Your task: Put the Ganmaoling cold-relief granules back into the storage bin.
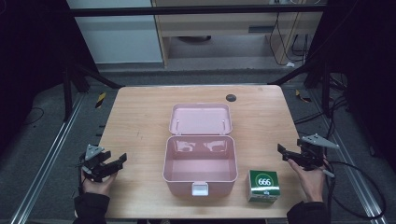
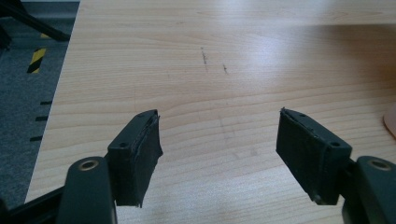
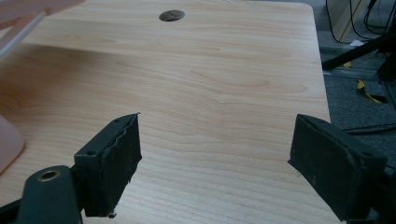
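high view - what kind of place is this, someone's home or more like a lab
Most likely a lab or recording workspace, not a home. The wooden table stands inside a dark metal frame, loose cables trail over grey carpet, and each hand holds a gripper, left gripper and right gripper.

One camera looks down from high up; two sit low and close, all sharing the light wooden table [image 1: 140, 116].

Wooden table [image 1: 140, 121]: open pink box [image 1: 200, 163], green carton [image 1: 263, 185].
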The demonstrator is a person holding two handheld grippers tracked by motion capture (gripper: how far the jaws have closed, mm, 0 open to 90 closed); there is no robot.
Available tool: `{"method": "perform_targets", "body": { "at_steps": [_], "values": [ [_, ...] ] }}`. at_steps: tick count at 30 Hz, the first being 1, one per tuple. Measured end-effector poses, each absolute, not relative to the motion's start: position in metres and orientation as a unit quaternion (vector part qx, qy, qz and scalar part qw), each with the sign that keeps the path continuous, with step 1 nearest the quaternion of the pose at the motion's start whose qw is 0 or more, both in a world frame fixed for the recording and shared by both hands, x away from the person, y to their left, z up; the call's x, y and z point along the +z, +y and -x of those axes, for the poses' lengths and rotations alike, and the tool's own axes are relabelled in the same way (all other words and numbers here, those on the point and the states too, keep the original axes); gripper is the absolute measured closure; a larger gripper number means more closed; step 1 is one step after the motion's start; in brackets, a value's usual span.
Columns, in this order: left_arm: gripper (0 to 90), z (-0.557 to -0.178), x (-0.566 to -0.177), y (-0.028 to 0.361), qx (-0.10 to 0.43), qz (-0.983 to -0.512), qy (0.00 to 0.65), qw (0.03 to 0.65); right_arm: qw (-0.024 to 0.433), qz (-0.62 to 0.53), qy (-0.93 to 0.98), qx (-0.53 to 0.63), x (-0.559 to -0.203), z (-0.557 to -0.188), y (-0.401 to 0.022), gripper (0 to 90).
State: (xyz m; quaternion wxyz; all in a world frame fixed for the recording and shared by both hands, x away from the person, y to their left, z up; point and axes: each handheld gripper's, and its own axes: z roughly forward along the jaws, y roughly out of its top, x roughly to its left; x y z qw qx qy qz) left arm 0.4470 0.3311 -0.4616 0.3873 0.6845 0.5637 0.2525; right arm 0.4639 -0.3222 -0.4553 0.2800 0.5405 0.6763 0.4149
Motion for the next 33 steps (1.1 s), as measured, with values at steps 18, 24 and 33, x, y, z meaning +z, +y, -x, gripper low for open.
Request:
{"method": "perform_targets", "body": {
  "at_steps": [18, 24, 33],
  "values": [
    [29.1, -0.449, -0.465, 0.329, 0.228, -0.71, 0.55, 0.377, 0.284, -0.411, 0.762, 0.412, -0.383, -0.454, -0.3, 19.1],
    [28.4, -0.449, -0.467, 0.327, 0.225, -0.719, 0.541, 0.373, 0.271, -0.37, 0.793, 0.4, -0.36, -0.453, -0.287, 17.9],
    [28.5, -0.45, -0.469, 0.326, 0.22, -0.724, 0.54, 0.368, 0.25, -0.31, 0.839, 0.37, -0.338, -0.452, -0.27, 16.3]
  ]
}}
